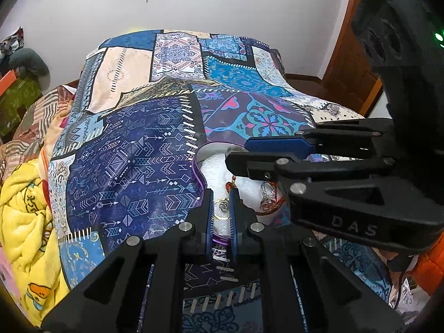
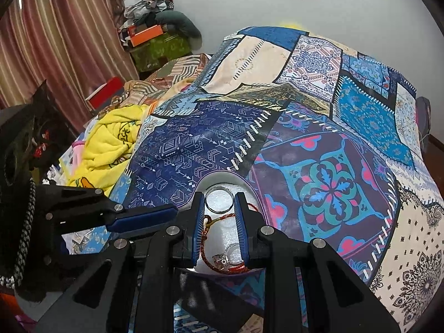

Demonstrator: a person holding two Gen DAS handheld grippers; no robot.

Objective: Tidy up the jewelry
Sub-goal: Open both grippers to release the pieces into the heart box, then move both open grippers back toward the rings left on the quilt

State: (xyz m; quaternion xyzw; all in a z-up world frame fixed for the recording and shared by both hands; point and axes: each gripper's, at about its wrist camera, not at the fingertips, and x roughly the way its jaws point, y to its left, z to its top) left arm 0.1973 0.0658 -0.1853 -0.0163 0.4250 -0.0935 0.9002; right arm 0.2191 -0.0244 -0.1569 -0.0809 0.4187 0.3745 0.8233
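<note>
Silver ring [image 2: 219,200] only in right view, clamped by right gripper [image 2: 219,200]; left gripper [image 1: 222,204] on pendant [image 1: 222,206].

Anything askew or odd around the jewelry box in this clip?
Mild clutter only. In the heart-shaped box, the red beaded string loops loosely across the white foam, tangled near a stone ring. A plain silver ring lies apart. Nothing looks spilled or damaged.

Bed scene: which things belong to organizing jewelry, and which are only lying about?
Job: heart-shaped box, clear bangle, red cord bracelet, ring, gold earring, left gripper, right gripper.

Lying about: patchwork quilt, yellow blanket, orange box.
</note>
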